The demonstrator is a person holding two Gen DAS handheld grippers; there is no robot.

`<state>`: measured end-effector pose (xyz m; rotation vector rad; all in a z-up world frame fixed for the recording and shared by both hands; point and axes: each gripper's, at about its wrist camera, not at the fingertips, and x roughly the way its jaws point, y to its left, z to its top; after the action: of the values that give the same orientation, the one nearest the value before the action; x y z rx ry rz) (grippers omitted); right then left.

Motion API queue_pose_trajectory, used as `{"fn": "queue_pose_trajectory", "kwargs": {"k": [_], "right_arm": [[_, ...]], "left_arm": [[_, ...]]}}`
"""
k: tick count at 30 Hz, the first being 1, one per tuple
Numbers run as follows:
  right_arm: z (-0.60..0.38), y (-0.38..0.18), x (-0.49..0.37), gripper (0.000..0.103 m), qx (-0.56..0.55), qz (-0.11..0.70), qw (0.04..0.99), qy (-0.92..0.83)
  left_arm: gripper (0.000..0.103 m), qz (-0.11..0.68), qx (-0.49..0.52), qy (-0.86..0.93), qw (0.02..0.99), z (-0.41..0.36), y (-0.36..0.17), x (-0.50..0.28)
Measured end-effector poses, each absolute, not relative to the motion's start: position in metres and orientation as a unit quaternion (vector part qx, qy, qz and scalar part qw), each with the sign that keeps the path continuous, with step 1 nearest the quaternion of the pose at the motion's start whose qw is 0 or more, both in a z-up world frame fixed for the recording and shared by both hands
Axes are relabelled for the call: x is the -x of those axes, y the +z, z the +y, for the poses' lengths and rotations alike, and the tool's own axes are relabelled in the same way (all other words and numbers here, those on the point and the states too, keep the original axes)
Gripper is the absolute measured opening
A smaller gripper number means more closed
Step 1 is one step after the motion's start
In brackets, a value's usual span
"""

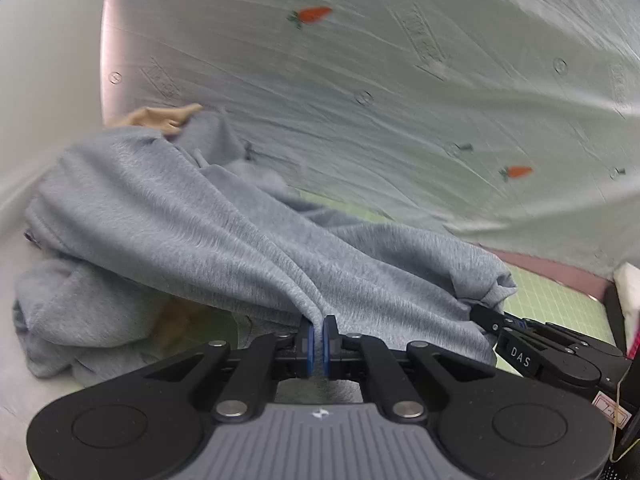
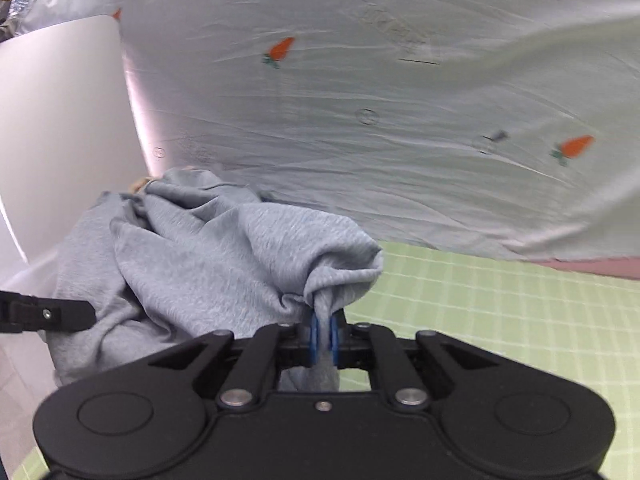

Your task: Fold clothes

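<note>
A grey knit garment (image 1: pixel 208 232) lies bunched and stretched over the green checked mat (image 1: pixel 560 300). My left gripper (image 1: pixel 319 330) is shut on a fold of the grey garment, blue pads pinching the cloth. My right gripper (image 2: pixel 323 334) is shut on another bunched edge of the same garment (image 2: pixel 224 264) and holds it just above the mat (image 2: pixel 500 312). The right gripper also shows in the left wrist view (image 1: pixel 486 318), close at the right. A left finger (image 2: pixel 48 314) shows at the left edge of the right wrist view.
A pale sheet with carrot prints (image 1: pixel 360 80) hangs behind the mat as a backdrop; it also fills the right wrist view (image 2: pixel 400 120). A beige cloth (image 1: pixel 160 118) peeks out behind the grey garment. A white wall or panel (image 1: pixel 48 80) stands at the left.
</note>
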<state>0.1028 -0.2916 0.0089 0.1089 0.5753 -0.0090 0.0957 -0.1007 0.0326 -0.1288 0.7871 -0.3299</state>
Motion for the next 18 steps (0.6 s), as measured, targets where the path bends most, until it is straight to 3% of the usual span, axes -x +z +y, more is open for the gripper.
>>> {"fn": "queue_pose_trajectory", "kwargs": {"k": [6,9,13,16,18], "right_arm": [[-0.419,-0.006,-0.026,0.007,-0.062,0.334,0.931,-0.135],[-0.470,-0.025,0.019,0.007,-0.069,0.352,0.911,-0.202],[-0.523,-0.047,0.070,0.009,-0.108,0.374,0.889,-0.240],[-0.535,-0.058,0.090,0.017,-0.118,0.384,0.885,-0.237],[-0.535,-0.061,0.095,0.029,-0.120,0.386,0.885,-0.232]], "left_arm": [[0.005,0.450,0.048,-0.236,0.860,-0.203,-0.006,-0.042],[0.013,0.469,0.041,-0.247,0.847,-0.235,-0.017,-0.019],[0.049,0.472,0.043,-0.211,0.855,-0.244,-0.022,0.000],[0.057,0.475,0.046,-0.166,0.863,-0.236,-0.027,0.001],[0.062,0.480,0.053,-0.127,0.866,-0.224,-0.033,-0.005]]}}
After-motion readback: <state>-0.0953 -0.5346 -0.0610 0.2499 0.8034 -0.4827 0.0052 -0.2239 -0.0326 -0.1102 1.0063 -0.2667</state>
